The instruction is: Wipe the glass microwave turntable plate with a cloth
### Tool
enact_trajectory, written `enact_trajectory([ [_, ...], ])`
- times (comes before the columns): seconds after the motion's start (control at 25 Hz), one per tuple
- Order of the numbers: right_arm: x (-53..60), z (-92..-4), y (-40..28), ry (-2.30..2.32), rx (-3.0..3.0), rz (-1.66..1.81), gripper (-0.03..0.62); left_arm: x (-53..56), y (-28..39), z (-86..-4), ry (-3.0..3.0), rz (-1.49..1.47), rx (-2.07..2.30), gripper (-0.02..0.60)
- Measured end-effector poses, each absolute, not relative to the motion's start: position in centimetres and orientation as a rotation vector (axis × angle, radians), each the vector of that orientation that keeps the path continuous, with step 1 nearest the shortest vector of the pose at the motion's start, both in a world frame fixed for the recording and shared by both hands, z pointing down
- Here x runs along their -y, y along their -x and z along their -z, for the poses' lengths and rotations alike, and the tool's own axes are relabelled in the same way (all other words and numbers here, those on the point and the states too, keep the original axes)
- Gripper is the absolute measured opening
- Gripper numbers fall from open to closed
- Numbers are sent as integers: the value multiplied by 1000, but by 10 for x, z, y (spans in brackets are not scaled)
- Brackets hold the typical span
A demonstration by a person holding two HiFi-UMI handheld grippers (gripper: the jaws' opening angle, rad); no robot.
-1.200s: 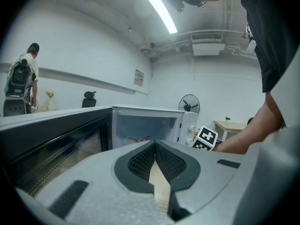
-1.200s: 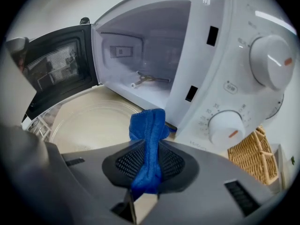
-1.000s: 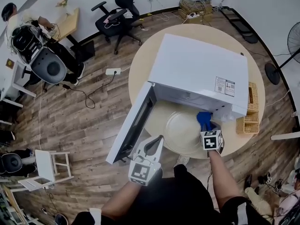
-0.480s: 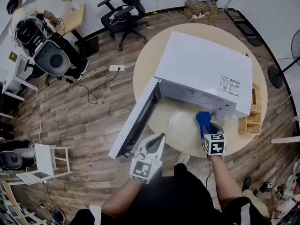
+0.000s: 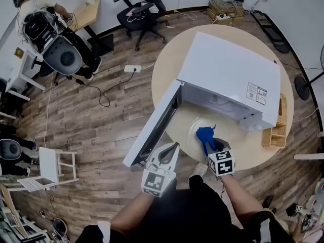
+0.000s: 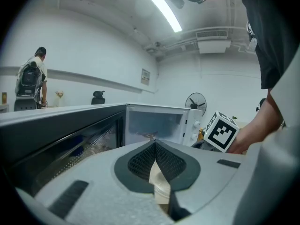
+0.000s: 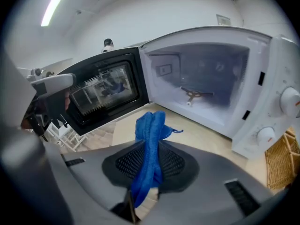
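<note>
A blue cloth (image 7: 151, 125) is being gripped between the closed jaws of the right gripper (image 7: 150, 143) over the plate (image 5: 188, 128) lying just ahead of it before the open microwave (image 5: 228, 80), while the left gripper (image 6: 154, 145) is being held closed and empty beside it.

I am counting one microwave (image 5: 223, 80), and it is sitting on the one round table (image 5: 163, 72). In front of the microwave I am seeing one glass plate (image 5: 188, 128) and one blue cloth (image 5: 204, 134). Two claws are showing on the near side of the microwave: the left claw (image 5: 173, 148) and the right claw (image 5: 209, 147). To the microwave's right I am making out what look like two wicker baskets (image 5: 276, 135). Beyond the microwave I am seeing one black office chair (image 5: 146, 6) and one person (image 5: 30, 4).
</note>
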State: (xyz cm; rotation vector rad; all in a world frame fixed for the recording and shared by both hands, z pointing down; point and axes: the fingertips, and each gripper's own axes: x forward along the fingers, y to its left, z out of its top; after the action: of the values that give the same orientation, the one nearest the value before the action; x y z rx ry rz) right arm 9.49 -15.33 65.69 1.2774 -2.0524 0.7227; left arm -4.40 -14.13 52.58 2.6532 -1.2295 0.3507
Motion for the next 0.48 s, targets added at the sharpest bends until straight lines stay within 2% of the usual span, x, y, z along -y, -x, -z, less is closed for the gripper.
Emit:
enact_trajectory([
  [0.48,139,-691,-40,-1114,2016,-769,78,136,69,-533,-2593,-343,1283,6],
])
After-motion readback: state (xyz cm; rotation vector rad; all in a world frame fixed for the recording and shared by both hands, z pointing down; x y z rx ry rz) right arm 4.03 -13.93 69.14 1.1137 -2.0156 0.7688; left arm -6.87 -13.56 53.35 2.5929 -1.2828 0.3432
